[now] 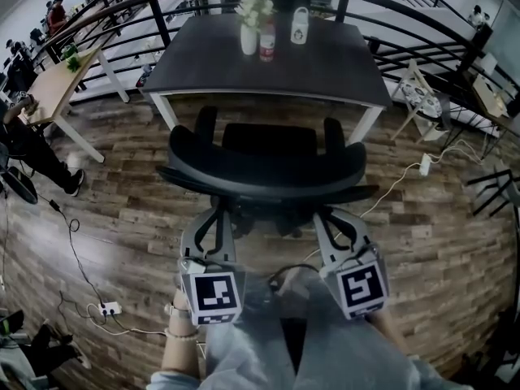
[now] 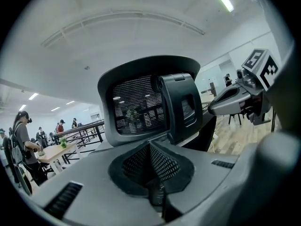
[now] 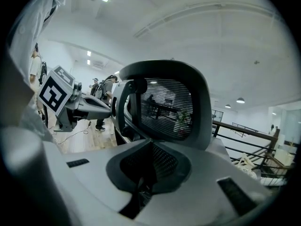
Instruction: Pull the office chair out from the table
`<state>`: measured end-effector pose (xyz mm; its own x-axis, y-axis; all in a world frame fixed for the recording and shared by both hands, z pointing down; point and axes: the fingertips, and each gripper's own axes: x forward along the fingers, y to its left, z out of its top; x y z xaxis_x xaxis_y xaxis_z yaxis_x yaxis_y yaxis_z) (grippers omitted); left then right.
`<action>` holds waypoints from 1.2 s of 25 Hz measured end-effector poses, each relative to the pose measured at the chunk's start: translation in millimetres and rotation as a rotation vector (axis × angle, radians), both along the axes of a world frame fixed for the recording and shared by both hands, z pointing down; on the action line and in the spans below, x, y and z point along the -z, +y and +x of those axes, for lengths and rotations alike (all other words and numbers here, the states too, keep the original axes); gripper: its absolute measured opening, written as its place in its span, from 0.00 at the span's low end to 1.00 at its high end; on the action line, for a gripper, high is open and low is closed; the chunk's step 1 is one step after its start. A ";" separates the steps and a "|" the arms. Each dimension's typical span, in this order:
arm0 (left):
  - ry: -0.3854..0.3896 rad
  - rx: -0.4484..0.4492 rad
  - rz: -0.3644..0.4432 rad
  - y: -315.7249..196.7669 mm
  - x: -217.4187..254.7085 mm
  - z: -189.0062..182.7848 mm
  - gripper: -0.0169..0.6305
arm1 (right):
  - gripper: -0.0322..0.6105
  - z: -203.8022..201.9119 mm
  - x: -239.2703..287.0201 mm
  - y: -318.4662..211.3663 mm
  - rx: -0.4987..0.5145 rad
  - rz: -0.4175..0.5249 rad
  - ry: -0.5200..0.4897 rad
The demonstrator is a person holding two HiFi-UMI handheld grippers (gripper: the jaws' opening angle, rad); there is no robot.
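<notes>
The black office chair [image 1: 264, 173] stands with its back to me, its seat just short of the dark table's [image 1: 325, 71] near edge. My left gripper [image 1: 221, 211] and right gripper [image 1: 323, 215] reach in under the curved backrest rim, side by side, and that rim hides their tips. In the left gripper view the jaws [image 2: 153, 173] are shut with nothing between them, and the mesh chair back [image 2: 141, 105] rises close ahead. The right gripper [image 3: 148, 173] is likewise shut and empty before the chair back [image 3: 167, 109]. Each gripper view shows the other gripper beside it.
On the table stand a white vase of flowers [image 1: 250, 31], a red can [image 1: 267, 45] and a white bottle [image 1: 300, 27]. A black railing [image 1: 406, 15] curves behind. A power strip [image 1: 108, 308] and cables lie on the wood floor. A seated person [image 1: 24, 145] is at left.
</notes>
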<state>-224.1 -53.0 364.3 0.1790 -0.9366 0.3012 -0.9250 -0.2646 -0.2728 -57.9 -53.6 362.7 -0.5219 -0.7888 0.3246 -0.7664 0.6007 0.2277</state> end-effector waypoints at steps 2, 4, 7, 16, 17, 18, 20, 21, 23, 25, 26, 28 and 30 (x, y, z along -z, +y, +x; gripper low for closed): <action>0.001 -0.001 0.002 -1.0 0.4 1.1 0.03 | 0.05 1.2 -0.5 -0.4 -0.002 -0.001 -0.002; 0.000 -0.002 0.003 -0.7 0.7 2.6 0.03 | 0.05 2.7 -1.0 0.1 -0.003 -0.003 -0.002; -0.009 -0.004 0.001 0.5 0.3 4.1 0.03 | 0.05 4.8 -2.0 1.5 -0.004 -0.008 -0.008; -0.047 -0.018 0.017 -2.3 -1.1 6.8 0.03 | 0.05 9.3 -7.4 0.2 -0.004 -0.017 -0.002; -0.040 -0.013 0.007 -1.4 -1.7 7.6 0.03 | 0.05 9.6 -7.9 0.3 -0.003 -0.016 0.003; -0.035 -0.009 -0.003 -0.5 -2.5 8.1 0.03 | 0.05 9.7 -8.4 0.3 -0.002 -0.015 0.006; -0.036 -0.011 -0.005 -0.1 -3.8 8.1 0.03 | 0.05 9.0 -9.5 0.2 -0.001 -0.014 0.008; -0.042 -0.014 0.001 -0.6 -4.2 7.7 0.03 | 0.05 8.6 -10.1 0.1 0.000 -0.016 0.007; -0.049 -0.016 0.008 -1.6 -4.3 7.7 0.03 | 0.05 8.7 -10.7 -0.5 0.000 -0.018 0.005; -0.045 -0.009 -0.001 -1.9 -4.0 9.4 0.03 | 0.05 10.1 -10.6 -1.6 0.001 -0.019 0.004; -0.048 -0.011 0.001 -2.3 -3.9 10.4 0.03 | 0.05 11.0 -10.5 -2.1 0.001 -0.018 0.004; -0.054 -0.013 0.000 -2.7 -4.1 12.1 0.03 | 0.05 12.4 -10.2 -3.2 -0.001 -0.016 -0.002; -0.059 -0.014 -0.008 -1.7 -4.9 13.5 0.03 | 0.05 13.1 -9.8 -3.5 -0.004 -0.016 -0.010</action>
<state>-210.6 -54.8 369.2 0.1741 -0.9315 0.3195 -0.9034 -0.2802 -0.3247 -44.9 -57.1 372.4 -0.5220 -0.7858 0.3318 -0.7710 0.6011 0.2106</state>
